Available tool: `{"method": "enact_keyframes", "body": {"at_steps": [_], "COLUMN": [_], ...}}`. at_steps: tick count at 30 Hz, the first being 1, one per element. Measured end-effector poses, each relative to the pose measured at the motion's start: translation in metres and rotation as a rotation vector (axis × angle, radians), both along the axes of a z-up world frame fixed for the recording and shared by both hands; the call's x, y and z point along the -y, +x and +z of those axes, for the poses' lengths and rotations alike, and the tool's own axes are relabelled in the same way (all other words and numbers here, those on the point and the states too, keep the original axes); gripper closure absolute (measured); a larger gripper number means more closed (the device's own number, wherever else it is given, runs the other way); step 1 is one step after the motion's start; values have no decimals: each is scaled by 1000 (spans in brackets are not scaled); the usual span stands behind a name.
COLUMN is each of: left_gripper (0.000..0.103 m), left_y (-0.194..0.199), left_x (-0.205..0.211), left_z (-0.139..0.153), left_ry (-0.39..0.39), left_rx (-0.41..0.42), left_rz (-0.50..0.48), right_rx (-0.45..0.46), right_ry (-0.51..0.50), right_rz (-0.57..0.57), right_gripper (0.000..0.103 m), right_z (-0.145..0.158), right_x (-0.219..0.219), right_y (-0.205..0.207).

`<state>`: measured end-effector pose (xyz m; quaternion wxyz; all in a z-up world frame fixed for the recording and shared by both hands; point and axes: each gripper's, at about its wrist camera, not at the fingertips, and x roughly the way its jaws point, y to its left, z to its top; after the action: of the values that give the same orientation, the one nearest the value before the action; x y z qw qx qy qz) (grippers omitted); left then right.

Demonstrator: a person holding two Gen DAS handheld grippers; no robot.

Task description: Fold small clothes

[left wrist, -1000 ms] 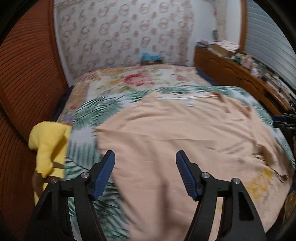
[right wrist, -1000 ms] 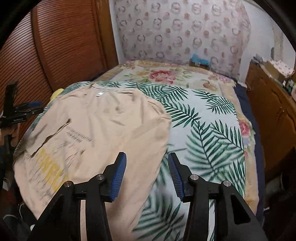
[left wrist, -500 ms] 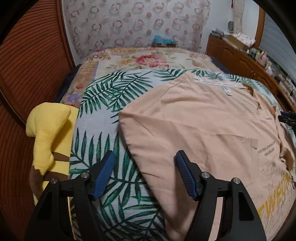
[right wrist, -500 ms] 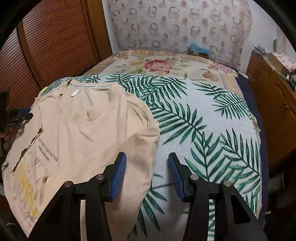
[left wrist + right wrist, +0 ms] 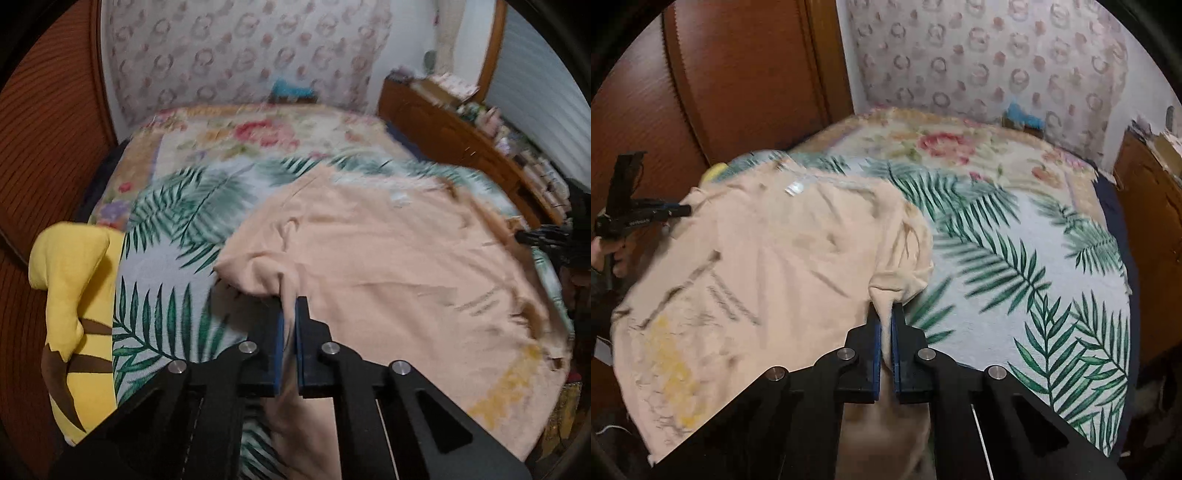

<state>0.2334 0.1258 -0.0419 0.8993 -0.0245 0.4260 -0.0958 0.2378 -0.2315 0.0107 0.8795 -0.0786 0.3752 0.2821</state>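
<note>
Peach T-shirt (image 5: 388,266), one in number, lies spread on the palm-leaf bedspread (image 5: 166,295) at the near part of the bed, its white neck label (image 5: 794,189) toward the far side and a faded yellow print (image 5: 672,373) with dark lettering at the near end; the cloth is flat across the middle and bunched into raised folds at two side edges.

Left gripper (image 5: 289,314): jaws have just been closing and now stand nearly together, blue pads pinching a gathered fold of the shirt's edge; cloth passes between the fingers and hangs below them.

Right gripper (image 5: 885,315): jaws likewise just closed, pads clamped on a puckered fold at the opposite edge of the shirt; fabric runs down between the fingers.

Each gripper appears small at the margin of the other's view; a hand (image 5: 605,251) grips the left one's handle.

Containers: none can be made out holding anything on the bed.

Count of other items: one yellow plush toy (image 5: 77,302) with brown markings, at the bed's edge just beside the bedspread, apart from the shirt; one floral quilt (image 5: 258,136) on the far part of the bed; one small blue object (image 5: 1021,114) at the patterned wall (image 5: 979,55), too blurred to identify; one wooden sideboard (image 5: 454,144) beside the bed, crowded with small articles too blurred to count; wooden slatted doors (image 5: 738,74) on the opposite side.
</note>
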Motion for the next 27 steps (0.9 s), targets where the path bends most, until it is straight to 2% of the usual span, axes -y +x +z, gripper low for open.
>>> {"method": "enact_keyframes", "body": {"at_steps": [7,11,13,17,19,24,27], "left_gripper": [97,97,97,97,97,97,97], "left_y": [-101,-163,-190,-234,-249,-269,-267], "left_x": [29,32,30,15,12,15,15], "left_z": [70,90,95,102,102,85,72], "left_ry": [-30,-24,15,12,34,69,83], "left_rx": [180,202,201,182,180,140,117], "left_rz": [-85,-136,-138,-114,-97,-65,-53], "right_rx": [104,133,140,129,123,94,65], "right_ry": [92,108,97,73,63,61,10], "right_rz": [17,23,24,23,19,17,32], "right_gripper": [99,99,99,99,99,99,99], "right_z": [50,67,70,76,80,88,76], "right_x": [18,36,48,72,81,91,85], "right_y": [-74,-137,-170,-227,-246,-282,-289]}}
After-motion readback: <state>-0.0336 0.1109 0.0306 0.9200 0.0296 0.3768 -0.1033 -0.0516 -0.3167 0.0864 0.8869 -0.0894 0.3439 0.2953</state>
